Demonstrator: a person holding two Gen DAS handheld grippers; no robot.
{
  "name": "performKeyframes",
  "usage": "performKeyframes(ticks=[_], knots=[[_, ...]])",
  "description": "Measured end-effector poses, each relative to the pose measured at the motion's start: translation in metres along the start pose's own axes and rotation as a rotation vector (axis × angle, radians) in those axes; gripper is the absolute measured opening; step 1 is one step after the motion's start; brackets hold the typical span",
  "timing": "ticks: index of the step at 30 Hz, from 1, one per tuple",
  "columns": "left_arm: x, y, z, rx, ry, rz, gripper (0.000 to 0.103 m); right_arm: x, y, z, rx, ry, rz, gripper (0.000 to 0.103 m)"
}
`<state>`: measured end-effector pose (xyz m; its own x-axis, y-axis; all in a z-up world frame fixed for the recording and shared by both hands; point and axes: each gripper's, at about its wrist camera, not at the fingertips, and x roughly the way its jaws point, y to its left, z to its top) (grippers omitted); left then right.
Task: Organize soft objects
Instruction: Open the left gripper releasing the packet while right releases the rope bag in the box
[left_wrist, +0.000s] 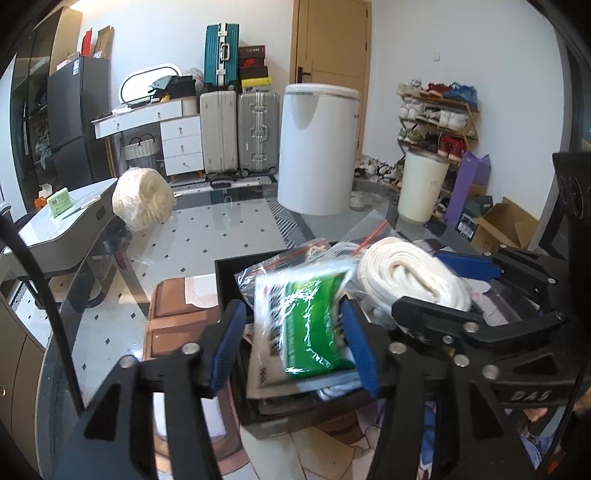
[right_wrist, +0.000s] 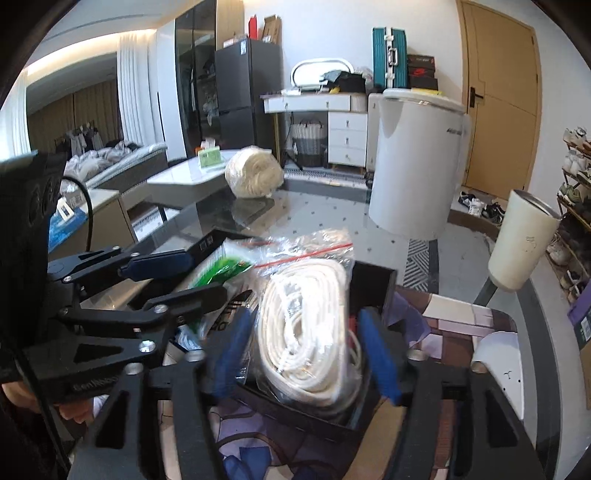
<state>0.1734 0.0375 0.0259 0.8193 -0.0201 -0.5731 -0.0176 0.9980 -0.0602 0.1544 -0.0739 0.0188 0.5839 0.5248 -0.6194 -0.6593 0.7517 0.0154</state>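
Left claw (left_wrist: 295, 332): jaws spread, the green packet (left_wrist: 314, 325) in its clear zip bag between the blue pads. The right pad sits at the bag's edge, the left pad stands clear of it; the bag is motion-blurred, so a light touch cannot be ruled out. Right claw (right_wrist: 306, 350): jaws spread, the rope coil (right_wrist: 306, 325) in its own zip bag between the pads, a gap showing on both sides. Both bags stand upright, side by side, in the black box (right_wrist: 373, 280), the packet to the left of the coil, their red-striped tops above the box rim. In the left view the right claw (left_wrist: 436, 284) comes in from the right with one finger above the coil and one below it. In the right view the left claw (right_wrist: 184, 277) comes in from the left beside the packet. The box rests on a patterned mat (right_wrist: 458, 317) on the glass table (right_wrist: 332, 214). Farther back on the table lie a second bagged ball of rope (right_wrist: 255, 173), a large white cylinder (right_wrist: 413, 162) and a cream tumbler (right_wrist: 521, 243). Room beyond: suitcases (left_wrist: 236, 129), white drawers (left_wrist: 181, 144), a black fridge (left_wrist: 77, 110), a wooden door (right_wrist: 502, 96), a shoe rack (left_wrist: 439, 118), tiled floor.
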Motion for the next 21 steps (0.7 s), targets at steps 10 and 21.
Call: performKeyframes(ticks=[10,21], knots=[[-0.050,0.001,-0.009,0.022,-0.113,0.009,0.100,-0.048,-0.003,-0.009,0.011,-0.148,0.021,0.102],[-0.076,0.013,-0.037,-0.035,-0.168,0.038,0.103,-0.069,0.008,-0.039,-0.010,-0.210,-0.002,0.102]])
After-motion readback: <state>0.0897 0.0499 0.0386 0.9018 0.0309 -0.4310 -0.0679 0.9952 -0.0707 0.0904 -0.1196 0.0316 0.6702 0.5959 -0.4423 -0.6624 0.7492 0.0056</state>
